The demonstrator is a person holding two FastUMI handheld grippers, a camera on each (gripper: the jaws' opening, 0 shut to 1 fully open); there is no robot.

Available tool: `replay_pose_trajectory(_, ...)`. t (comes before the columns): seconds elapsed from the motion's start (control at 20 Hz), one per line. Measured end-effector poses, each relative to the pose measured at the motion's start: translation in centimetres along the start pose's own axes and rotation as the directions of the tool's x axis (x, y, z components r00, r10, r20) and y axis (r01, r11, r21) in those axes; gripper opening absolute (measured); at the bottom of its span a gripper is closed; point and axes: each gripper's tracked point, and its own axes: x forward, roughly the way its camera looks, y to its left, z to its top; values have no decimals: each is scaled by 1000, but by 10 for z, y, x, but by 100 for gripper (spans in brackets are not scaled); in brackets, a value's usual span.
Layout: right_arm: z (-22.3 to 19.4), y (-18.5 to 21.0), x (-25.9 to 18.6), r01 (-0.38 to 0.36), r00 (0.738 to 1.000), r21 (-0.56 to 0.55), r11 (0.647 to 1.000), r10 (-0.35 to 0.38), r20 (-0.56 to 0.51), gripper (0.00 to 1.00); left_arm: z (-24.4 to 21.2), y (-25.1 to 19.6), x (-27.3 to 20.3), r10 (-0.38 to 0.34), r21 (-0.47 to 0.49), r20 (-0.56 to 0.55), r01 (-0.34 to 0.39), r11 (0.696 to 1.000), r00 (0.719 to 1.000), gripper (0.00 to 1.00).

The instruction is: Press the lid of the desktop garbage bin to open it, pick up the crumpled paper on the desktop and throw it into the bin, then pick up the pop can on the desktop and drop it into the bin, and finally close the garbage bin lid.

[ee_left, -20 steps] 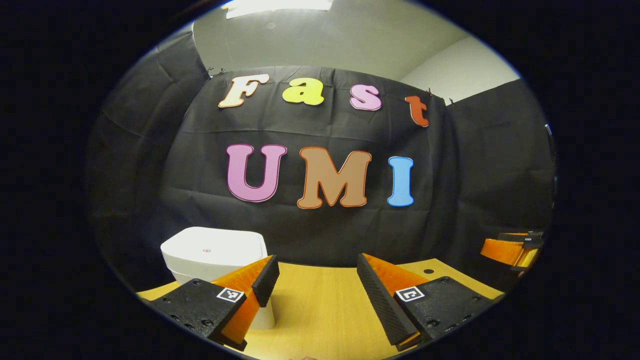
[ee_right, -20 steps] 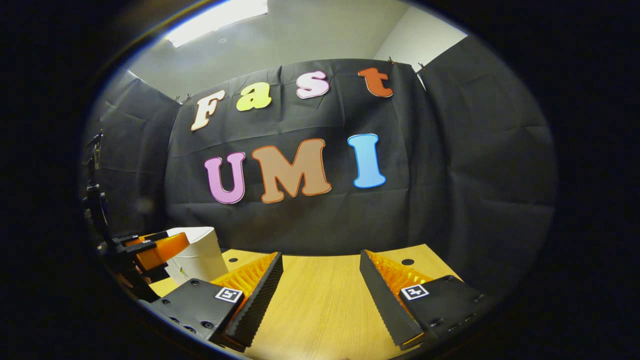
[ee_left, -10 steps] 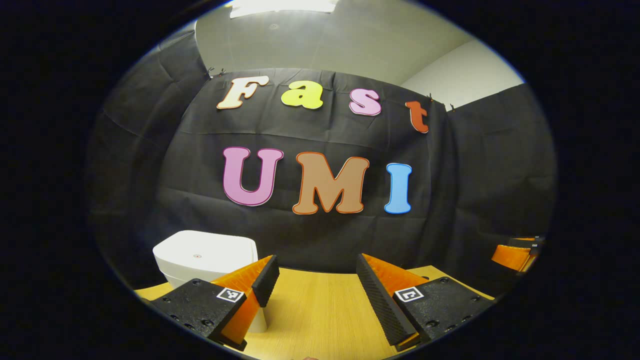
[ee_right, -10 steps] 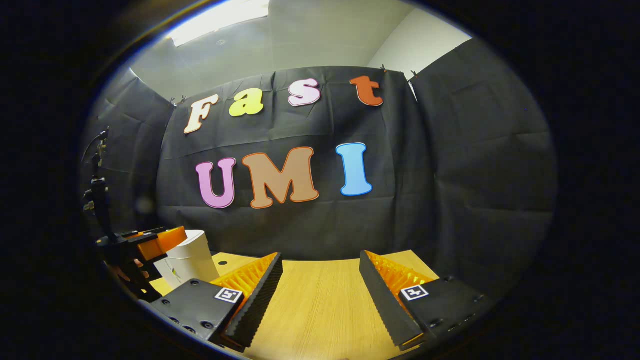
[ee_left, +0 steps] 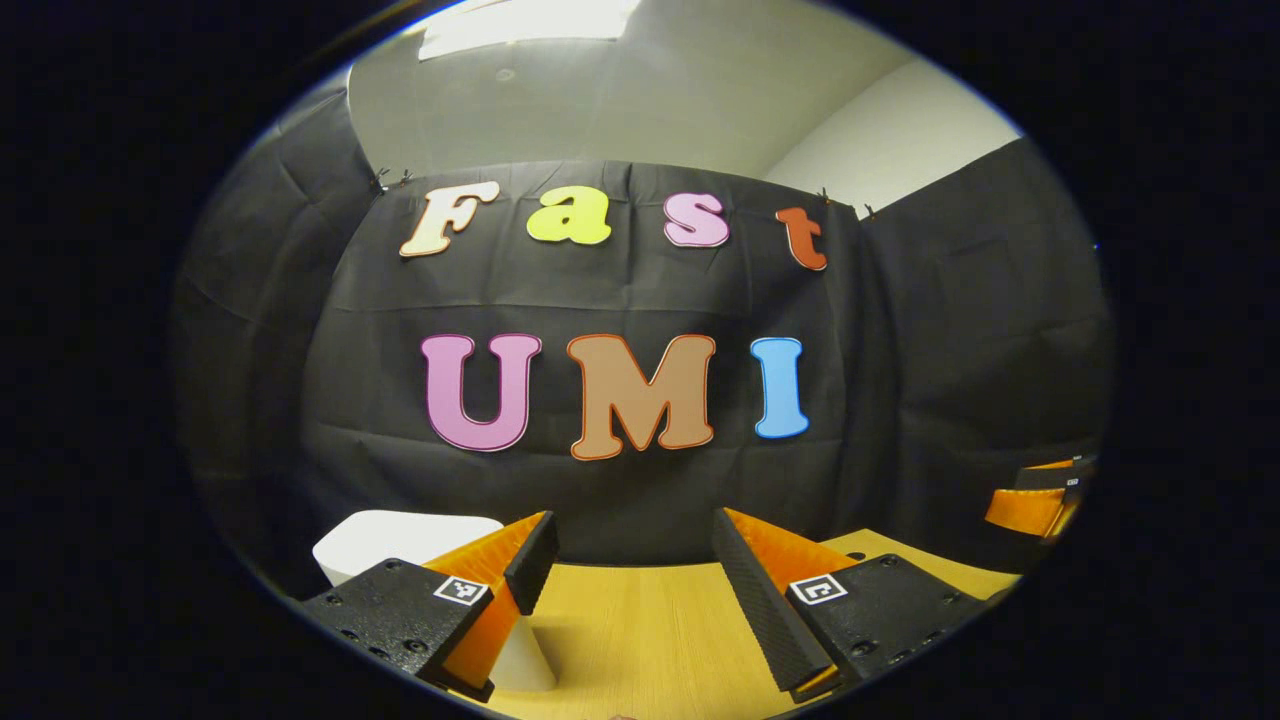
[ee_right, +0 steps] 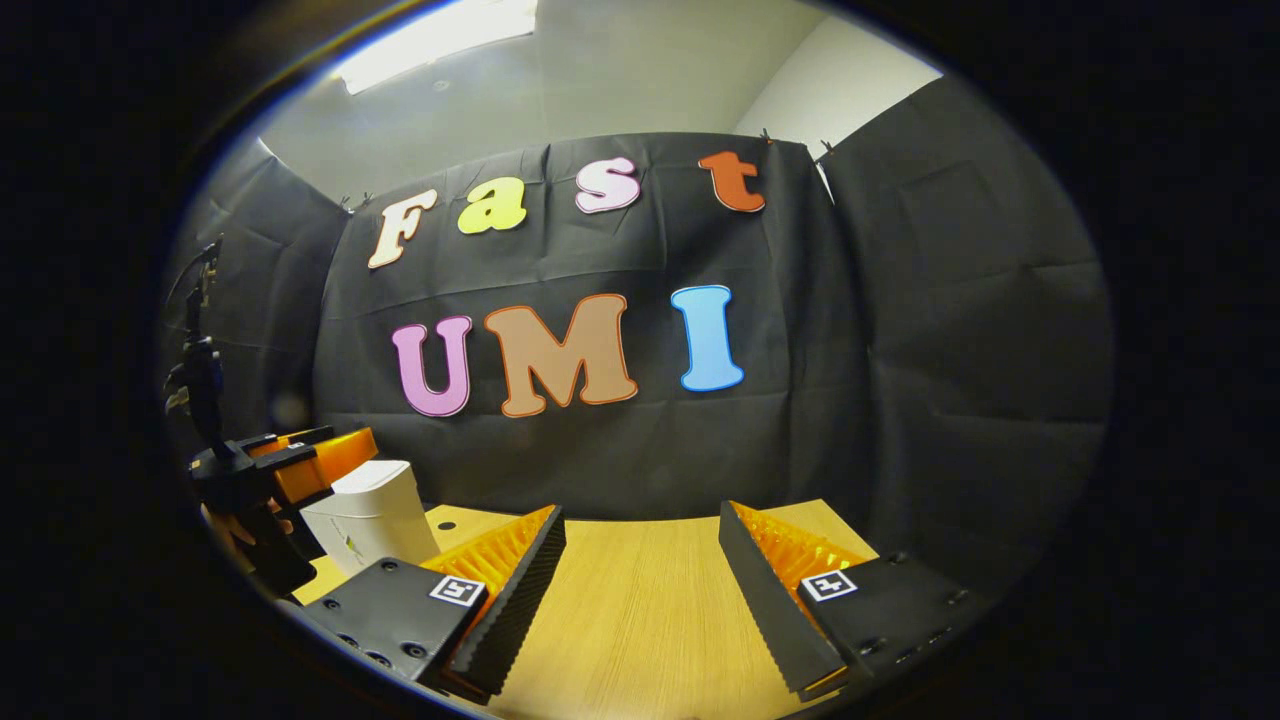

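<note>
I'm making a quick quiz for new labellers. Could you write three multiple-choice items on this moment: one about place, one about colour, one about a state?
1. In the left gripper view, where is the bin?
A. behind its left finger
B. on the far right
C. hanging on the wall

2. What colour is the bin?
A. red
B. white
C. green

3. How do the left gripper and right gripper stand?
A. both open, holding nothing
B. both shut on paper
C. one shut on a can

Answers: 1 A, the bin shows past the left finger. 2 B, its lid and wall are white. 3 A, bare table shows between each pair of fingers.
</note>
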Motion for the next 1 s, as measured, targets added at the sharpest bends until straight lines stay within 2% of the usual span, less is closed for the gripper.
replay_pose_trajectory(0.3,2,1,0,-5,1000,-5,1000,5,4,99,5,-13,1,-41,2,-1,41,999,999,94)
replay_pose_trajectory(1.0,7,0,-1,-4,1000,2,1000,4,15,98,3,-18,0,-49,-14,-11,49,999,999,93)
